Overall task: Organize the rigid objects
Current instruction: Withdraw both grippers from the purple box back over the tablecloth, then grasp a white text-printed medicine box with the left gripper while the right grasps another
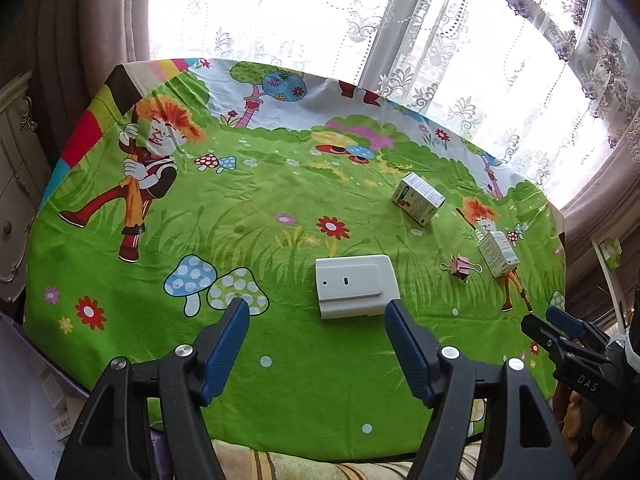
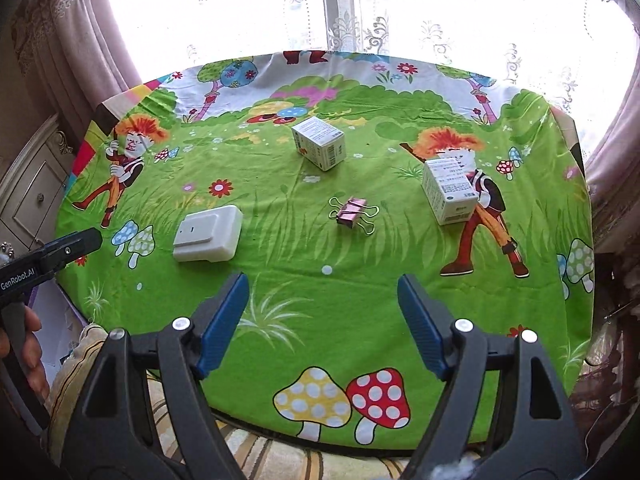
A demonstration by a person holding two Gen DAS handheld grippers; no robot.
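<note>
White plastic case (image 2: 208,234), pink binder clip (image 2: 352,216), two cartons (image 2: 319,142) (image 2: 450,191) lie scattered

My left gripper (image 1: 316,312) is black moulded plastic with triangular cut-outs, ribbed blue finger pads (image 1: 226,344) and round silver pivot screws (image 1: 184,350). My right gripper (image 2: 322,288) is built the same; its side reads "DAS" in white. The left one's body carries "GenRobot.AI" lettering, with bare skin of my left hand (image 2: 30,344) behind it.

plastic case (image 2: 209,234) left, binder clip (image 2: 353,216) centre, boxes (image 2: 319,142) behind
</note>
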